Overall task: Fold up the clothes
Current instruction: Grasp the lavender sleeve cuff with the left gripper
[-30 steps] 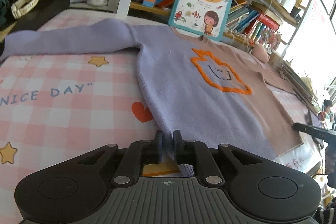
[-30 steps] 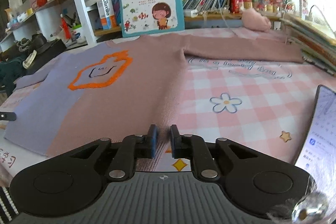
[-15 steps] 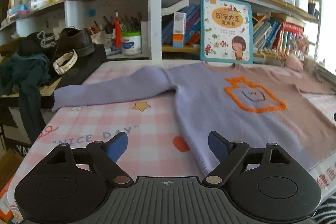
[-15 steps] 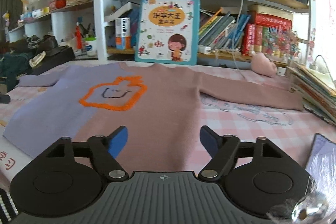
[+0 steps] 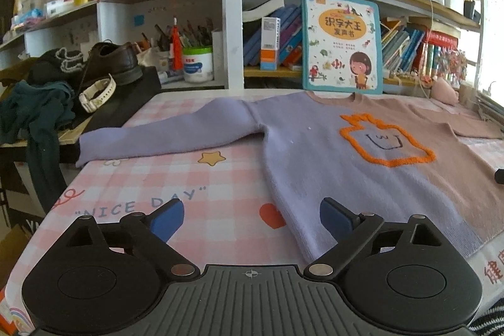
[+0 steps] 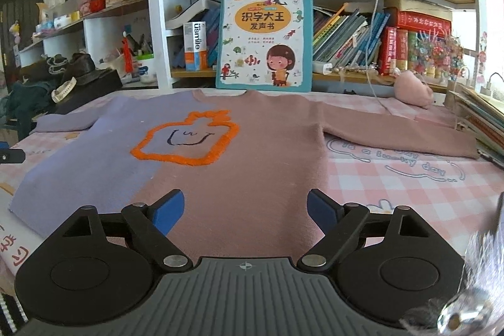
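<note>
- Here, a two-tone sweater [image 5: 362,172] lay flat and face up on the counter [image 5: 176,175], which wore a pink checked cloth printed with "NICE DAY", stars and a red heart.
- The sweater's collar sat just in front of a children's picture book [image 6: 264,38] that stood upright against the shelf behind it.
- The sweater's lilac half carried a lilac sleeve [image 5: 167,134] stretched out sideways away from the body, its cuff near the counter's edge.
- The sweater's dusty-pink half carried a pink sleeve [image 6: 400,131] stretched out the opposite way, its cuff close to a stack of books.
- An orange outlined figure [image 6: 186,140] with a small drawn face straddled the seam between the sweater's two colours.
- The left claw [image 5: 250,218] hovered at the sweater's lower lilac corner, spread wide and grasping nothing; one blue pad was over the checked cloth, the other over lilac knit.
- The right claw [image 6: 245,211] hovered at the sweater's pink hem, likewise spread wide and empty, both pads over knit.
- Whether either claw touched the fabric could not be told.
- Beyond the lilac sleeve's cuff, a dark leather shoe [image 5: 111,62] and a cream watch strap [image 5: 96,93] rested on a black box.
- A small pink plush toy [image 6: 412,88] sat beyond the pink sleeve, near the shelf.
</note>
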`<state>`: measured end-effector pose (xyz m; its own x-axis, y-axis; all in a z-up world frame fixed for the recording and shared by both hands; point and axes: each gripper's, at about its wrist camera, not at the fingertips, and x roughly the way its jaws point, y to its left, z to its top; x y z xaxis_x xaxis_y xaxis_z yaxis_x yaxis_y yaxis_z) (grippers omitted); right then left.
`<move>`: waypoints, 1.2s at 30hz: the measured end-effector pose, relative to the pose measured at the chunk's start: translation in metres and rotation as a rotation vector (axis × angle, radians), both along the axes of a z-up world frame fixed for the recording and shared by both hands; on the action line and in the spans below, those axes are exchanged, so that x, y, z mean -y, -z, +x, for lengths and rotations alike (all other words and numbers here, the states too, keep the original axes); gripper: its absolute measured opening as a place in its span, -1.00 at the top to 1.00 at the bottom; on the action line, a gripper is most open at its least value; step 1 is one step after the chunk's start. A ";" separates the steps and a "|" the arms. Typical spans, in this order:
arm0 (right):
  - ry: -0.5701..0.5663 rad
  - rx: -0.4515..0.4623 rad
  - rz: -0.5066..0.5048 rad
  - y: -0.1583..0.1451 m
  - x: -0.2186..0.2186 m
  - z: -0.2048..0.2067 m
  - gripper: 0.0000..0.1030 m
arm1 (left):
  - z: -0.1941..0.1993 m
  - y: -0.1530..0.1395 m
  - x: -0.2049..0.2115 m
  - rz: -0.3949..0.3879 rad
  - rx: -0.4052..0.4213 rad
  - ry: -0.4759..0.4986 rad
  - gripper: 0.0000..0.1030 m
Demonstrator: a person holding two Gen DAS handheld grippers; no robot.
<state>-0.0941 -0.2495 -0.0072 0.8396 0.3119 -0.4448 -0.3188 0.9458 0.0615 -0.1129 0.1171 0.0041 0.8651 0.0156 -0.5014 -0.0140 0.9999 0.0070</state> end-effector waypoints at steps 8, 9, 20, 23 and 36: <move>-0.040 0.006 0.002 -0.004 -0.019 0.014 -0.63 | 0.006 0.001 -0.008 -0.002 0.009 -0.022 -0.87; -0.047 0.008 0.001 -0.005 -0.020 0.015 -0.63 | 0.007 0.000 -0.009 0.003 0.012 -0.027 -0.87; -0.105 0.017 -0.028 -0.006 -0.043 0.047 -0.65 | 0.038 -0.004 -0.041 0.031 0.024 -0.121 -0.89; -0.131 0.024 -0.038 -0.008 -0.050 0.056 -0.66 | 0.047 -0.008 -0.053 0.014 0.032 -0.137 -0.89; -0.186 0.007 -0.039 0.001 -0.058 0.093 -0.73 | 0.100 -0.001 -0.117 -0.091 0.010 -0.352 -0.88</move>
